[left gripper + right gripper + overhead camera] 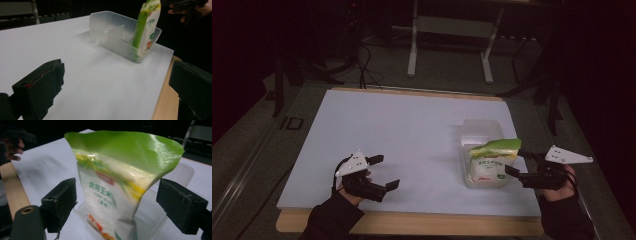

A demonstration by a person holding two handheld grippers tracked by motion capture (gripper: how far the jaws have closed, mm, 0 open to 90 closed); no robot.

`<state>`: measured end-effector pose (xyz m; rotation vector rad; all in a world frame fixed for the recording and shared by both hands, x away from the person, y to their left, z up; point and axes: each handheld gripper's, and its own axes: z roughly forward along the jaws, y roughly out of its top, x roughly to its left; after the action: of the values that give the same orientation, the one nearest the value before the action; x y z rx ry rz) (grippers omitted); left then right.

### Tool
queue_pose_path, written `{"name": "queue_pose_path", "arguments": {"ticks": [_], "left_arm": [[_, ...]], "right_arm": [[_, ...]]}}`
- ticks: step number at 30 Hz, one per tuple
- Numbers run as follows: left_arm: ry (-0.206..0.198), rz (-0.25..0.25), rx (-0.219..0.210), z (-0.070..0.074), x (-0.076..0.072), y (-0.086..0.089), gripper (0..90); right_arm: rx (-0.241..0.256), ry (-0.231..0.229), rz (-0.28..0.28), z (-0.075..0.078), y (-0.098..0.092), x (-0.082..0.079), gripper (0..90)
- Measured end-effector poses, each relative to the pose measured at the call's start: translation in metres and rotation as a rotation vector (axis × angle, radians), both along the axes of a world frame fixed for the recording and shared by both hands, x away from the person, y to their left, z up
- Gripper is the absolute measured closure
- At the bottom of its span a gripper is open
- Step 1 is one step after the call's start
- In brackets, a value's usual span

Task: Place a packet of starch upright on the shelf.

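The green-topped bag (492, 161) stands upright in the near end of the clear tub (482, 131) on the white surface (402, 135). The right claw (516, 162) is spread either side of it, the left claw (384, 172) spread and idle. A clumsy squeeze might tip bag and tub.

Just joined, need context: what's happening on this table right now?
A person holds a gripper in each hand at a white-covered table. A green and white pouch stands in the near end of a clear plastic tub. The right gripper is open, its jaws on either side of the pouch without pinching it. The left gripper is open and idle over the near left of the table.
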<state>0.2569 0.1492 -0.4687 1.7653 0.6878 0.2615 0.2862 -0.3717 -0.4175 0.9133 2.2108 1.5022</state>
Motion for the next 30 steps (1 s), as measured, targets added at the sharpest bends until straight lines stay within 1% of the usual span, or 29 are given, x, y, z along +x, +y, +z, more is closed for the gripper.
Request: {"name": "queue_pose_path", "arguments": {"ticks": [2,6,9,13,15,18,21,24,26,28,30], "left_arm": [[-0.003,-0.001,0.000,0.001,-0.001,0.000,0.1],[-0.004,-0.002,0.000,0.000,-0.001,0.000,0.1],[-0.003,-0.005,0.001,0.000,-0.002,0.000,0.1],[-0.006,-0.008,0.000,0.000,-0.002,-0.001,0.1],[-0.009,-0.009,0.005,0.000,-0.003,-0.001,0.1],[-0.009,-0.011,0.007,0.000,-0.003,-0.001,0.1],[-0.021,-0.012,0.018,0.000,-0.005,-0.002,0.1],[-0.023,-0.019,0.015,-0.001,-0.005,-0.003,0.1],[-0.021,-0.019,0.012,-0.002,-0.005,-0.002,0.1],[-0.018,-0.019,0.009,-0.003,-0.005,-0.002,0.1],[-0.016,-0.019,0.012,-0.004,-0.005,-0.002,0.1]], "right_arm": [[0.008,-0.003,-0.003,0.002,0.000,-0.006,16.4],[0.002,-0.005,-0.030,0.007,0.000,-0.017,16.5],[0.013,-0.026,-0.003,0.010,0.003,-0.025,16.5],[0.028,-0.043,0.032,0.010,0.015,-0.033,16.5],[0.033,-0.042,0.053,0.008,0.022,-0.035,16.5],[0.024,-0.043,0.085,0.005,0.035,-0.037,16.5],[0.028,-0.040,0.111,0.000,0.046,-0.037,16.5],[0.058,-0.033,0.148,-0.005,0.056,-0.038,16.4],[0.064,-0.033,0.164,-0.008,0.062,-0.039,16.0],[0.052,-0.028,0.181,-0.012,0.072,-0.040,13.9],[0.040,-0.025,0.191,-0.015,0.078,-0.041,13.8]]}}
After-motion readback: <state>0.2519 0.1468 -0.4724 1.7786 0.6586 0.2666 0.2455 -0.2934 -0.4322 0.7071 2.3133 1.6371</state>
